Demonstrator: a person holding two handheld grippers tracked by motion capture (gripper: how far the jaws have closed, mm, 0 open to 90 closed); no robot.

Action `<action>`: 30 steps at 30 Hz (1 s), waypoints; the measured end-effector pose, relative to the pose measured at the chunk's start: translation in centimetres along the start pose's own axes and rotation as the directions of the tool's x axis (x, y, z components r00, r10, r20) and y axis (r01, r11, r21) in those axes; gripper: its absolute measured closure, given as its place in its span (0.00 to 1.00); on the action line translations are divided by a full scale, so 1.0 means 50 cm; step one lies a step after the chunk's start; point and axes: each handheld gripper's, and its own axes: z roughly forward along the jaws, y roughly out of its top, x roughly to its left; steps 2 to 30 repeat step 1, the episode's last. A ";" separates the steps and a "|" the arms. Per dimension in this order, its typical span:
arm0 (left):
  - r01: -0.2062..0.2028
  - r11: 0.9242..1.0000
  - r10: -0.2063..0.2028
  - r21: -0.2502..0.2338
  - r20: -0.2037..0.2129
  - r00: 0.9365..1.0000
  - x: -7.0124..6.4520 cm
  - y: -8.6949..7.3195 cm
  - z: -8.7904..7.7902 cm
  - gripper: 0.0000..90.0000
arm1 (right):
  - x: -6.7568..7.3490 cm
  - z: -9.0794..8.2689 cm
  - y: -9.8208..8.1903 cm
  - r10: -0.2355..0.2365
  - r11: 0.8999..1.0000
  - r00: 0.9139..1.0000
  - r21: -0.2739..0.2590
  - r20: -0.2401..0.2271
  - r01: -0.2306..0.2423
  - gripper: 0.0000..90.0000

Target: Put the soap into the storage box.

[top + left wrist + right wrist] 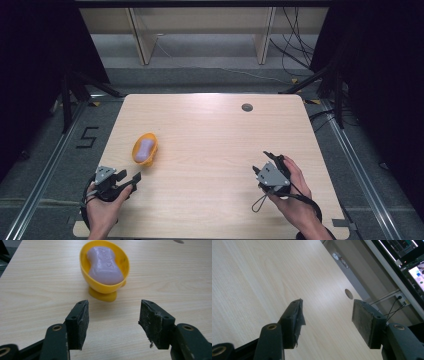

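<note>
1. Left gripper (131, 178) sits at the near-left corner of the table (215, 130), jaws spread wide, nothing between them. It points at the yellow soap dish (145, 148), which is near but clear of the pads.
2. The dish stands on the left half of the table. A purple soap bar (105, 265) lies lengthwise in the bowl, filling most of it.
3. Risk: the dish rides on a small foot (103, 295) under a wide bowl, so it looks top-heavy. My guess is that a pad nudging the rim from one side tips it or skates it across the smooth wood.
4. Risk: the soap is rounded and probably slick. Pinched off-centre, it could squirt out of the pads and knock the dish over.
5. Risk: the pad facing on the left gripper's jaws looks frayed at the edges, so grip may be uneven.
6. Right gripper (267, 159) rests at the near-right of the table, well away from the dish. Its jaws stand apart, empty, aimed over bare wood toward the far edge.
7. Around: a round cable hole (247, 107) near the far edge, far from the work.
8. Loose cables (295, 40) hang off the table at the back right, with stand legs at both sides.
9. Nothing lies between the left gripper and the dish; approach is clear.
</note>
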 end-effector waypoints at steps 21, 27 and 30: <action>-0.008 1.000 0.008 -0.005 0.004 1.000 -0.002 0.002 0.001 0.44 | 0.000 0.000 -0.001 0.019 1.000 1.000 0.001 0.000 -0.019 0.47; -0.008 1.000 0.008 -0.005 0.004 1.000 -0.002 0.002 0.001 0.44 | 0.000 0.000 -0.001 0.019 1.000 1.000 0.001 0.000 -0.019 0.47; -0.008 1.000 0.008 -0.005 0.004 1.000 -0.002 0.002 0.001 0.44 | 0.000 0.000 -0.001 0.019 1.000 1.000 0.001 0.000 -0.019 0.47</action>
